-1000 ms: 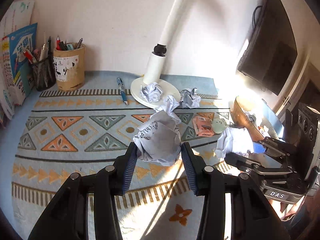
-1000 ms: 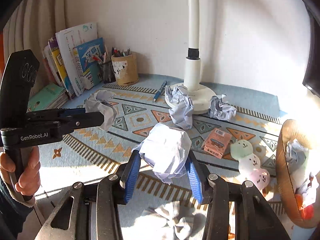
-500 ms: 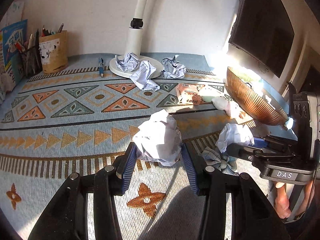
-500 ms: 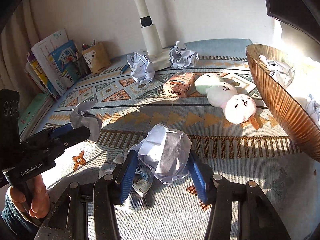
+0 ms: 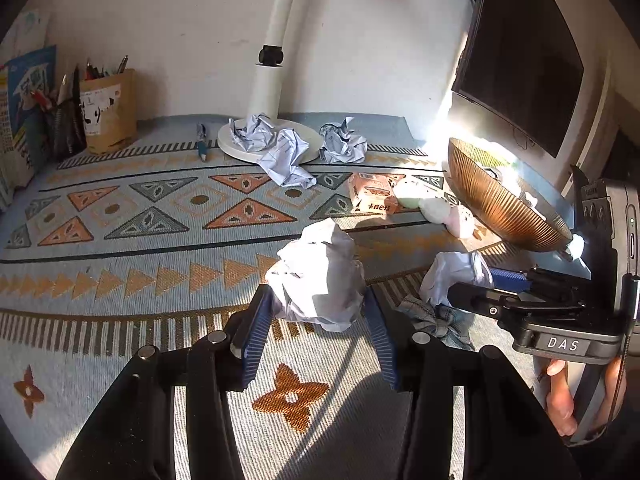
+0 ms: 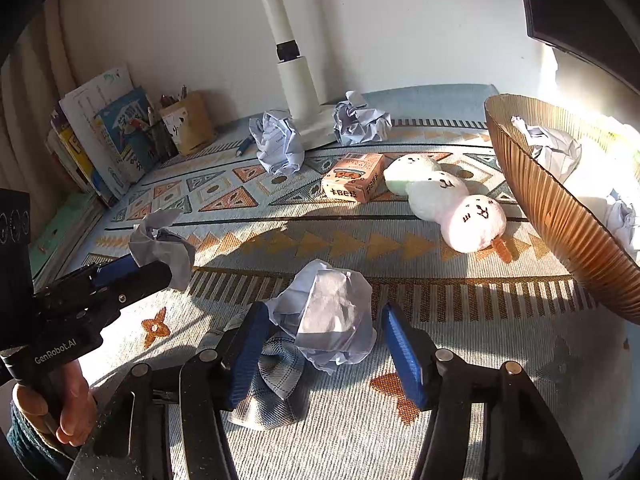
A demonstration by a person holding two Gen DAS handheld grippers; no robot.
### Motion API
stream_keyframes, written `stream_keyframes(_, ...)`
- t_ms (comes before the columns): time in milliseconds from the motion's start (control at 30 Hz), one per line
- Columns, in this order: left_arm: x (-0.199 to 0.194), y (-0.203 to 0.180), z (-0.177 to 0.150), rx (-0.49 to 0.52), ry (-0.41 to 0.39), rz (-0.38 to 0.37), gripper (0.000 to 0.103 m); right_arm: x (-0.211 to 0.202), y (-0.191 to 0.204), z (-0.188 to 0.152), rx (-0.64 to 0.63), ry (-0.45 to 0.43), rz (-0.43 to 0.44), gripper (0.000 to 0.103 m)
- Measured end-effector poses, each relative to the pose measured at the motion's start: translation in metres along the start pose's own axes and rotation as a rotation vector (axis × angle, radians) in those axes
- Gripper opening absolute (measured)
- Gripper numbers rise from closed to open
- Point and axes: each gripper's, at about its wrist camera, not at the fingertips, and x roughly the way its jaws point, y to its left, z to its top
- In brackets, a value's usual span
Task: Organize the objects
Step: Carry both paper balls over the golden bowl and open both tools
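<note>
While the left hand-held gripper (image 5: 318, 304) pinches a crumpled paper ball (image 5: 320, 276) between both blue pads just above the patterned mat (image 5: 120, 216), the right hand-held gripper (image 6: 324, 338) has a second paper ball (image 6: 328, 320) between its jaws. Its left pad touches that ball, but a gap shows at the right pad, so the jaws stand loose around it; they opened and then closed a little in the last moment. Under this second ball lies a checked cloth (image 6: 276, 368) on the mat.

Both balls sit low at the near edge of the counter, side by side; in the left view the right hand-held gripper's ball (image 5: 452, 276) is just to the right. A copper bowl (image 6: 560, 216), tilted at the right, holds at least 2 more paper balls. Near it lie 3 round plush toys (image 6: 472, 220) in a row and a small orange carton (image 6: 352, 178). Farther back, 3 crumpled papers (image 5: 288, 156) crowd the white lamp base (image 5: 240, 148), with a pen (image 5: 201, 140) just left of it. A brown pencil cup (image 5: 106, 112) stands at the back left by the books (image 6: 108, 136). A hand (image 6: 60, 412) grips each handle.
</note>
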Motion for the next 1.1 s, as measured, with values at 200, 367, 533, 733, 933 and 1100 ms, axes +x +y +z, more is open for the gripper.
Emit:
stream_keyframes(200, 0.000, -0.002, 0.002, 0.005, -0.001, 0.017, 0.044, -0.014, 0.009, -0.003, -0.048, -0.069, -0.043, 0.046)
stream_keyframes(367, -0.001, -0.037, 0.026, 0.096, 0.008, -0.020, 0.044, -0.059, -0.007, 0.000, -0.018, -0.167, -0.062, 0.046)
stream_keyframes(533, 0.002, -0.104, 0.081, 0.194, -0.042, -0.132, 0.044, -0.135, -0.060, 0.025, 0.079, -0.354, -0.186, 0.046)
stream_keyframes(733, 0.043, -0.192, 0.120, 0.303, -0.043, -0.233, 0.044, -0.172, -0.154, 0.045, 0.323, -0.409, -0.368, 0.046)
stream_keyframes(933, 0.092, -0.241, 0.123, 0.317, 0.017, -0.315, 0.045, -0.156, -0.211, 0.048, 0.453, -0.360, -0.359, 0.046)
stream_keyframes(1100, 0.113, -0.246, 0.116, 0.293, 0.061, -0.300, 0.093, -0.147, -0.218, 0.042, 0.459, -0.346, -0.378, 0.069)
